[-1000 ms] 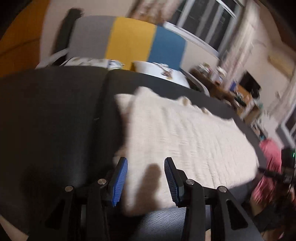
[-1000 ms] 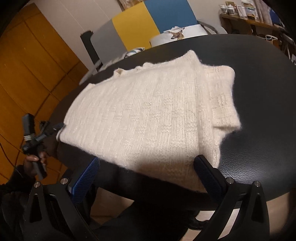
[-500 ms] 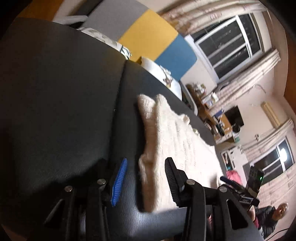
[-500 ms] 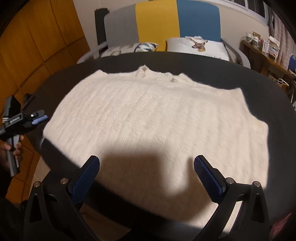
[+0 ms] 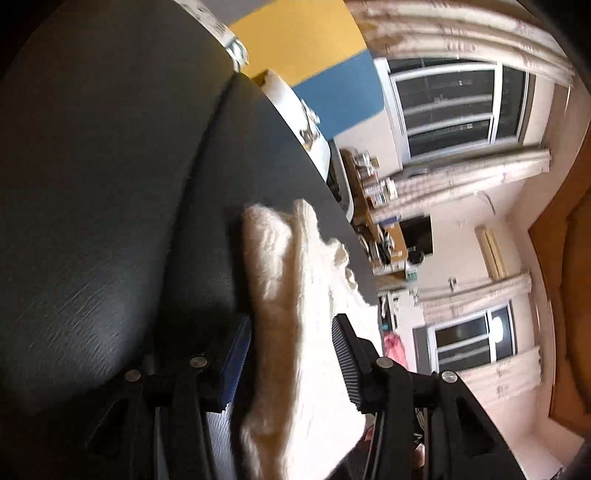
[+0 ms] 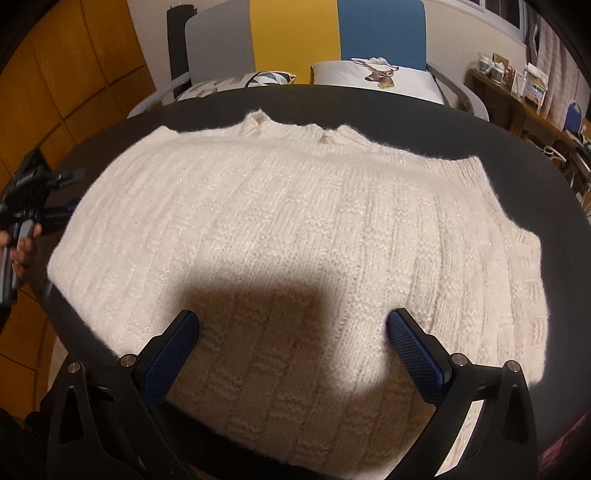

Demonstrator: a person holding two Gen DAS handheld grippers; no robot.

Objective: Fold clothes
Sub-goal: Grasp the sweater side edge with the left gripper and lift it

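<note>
A cream knitted sweater (image 6: 295, 229) lies flat on the black round table (image 6: 517, 155), neckline at the far side. My right gripper (image 6: 291, 332) is open wide just above the near hem, its blue pads (image 6: 173, 347) apart with nothing held. In the left wrist view, strongly tilted, the sweater's (image 5: 288, 295) folded side edge runs between the fingers of my open left gripper (image 5: 290, 360); the jaws stand on either side of it without pinching. The right wrist view shows the left gripper (image 6: 68, 192) at the sweater's left edge, held by a hand (image 6: 22, 247).
Behind the table stand chairs with grey, yellow and blue backs (image 6: 295, 33) and two cushions (image 6: 376, 74). A wooden shelf with jars and papers (image 6: 517, 81) lines the right wall. Orange wood panels (image 6: 66, 81) lie to the left. Windows with curtains (image 5: 454, 107) show in the left wrist view.
The left gripper has rolled over and closed in on the sweater's side edge, which now lies between its fingers. The right gripper has swung to face the sweater squarely and come nearer the hem.
</note>
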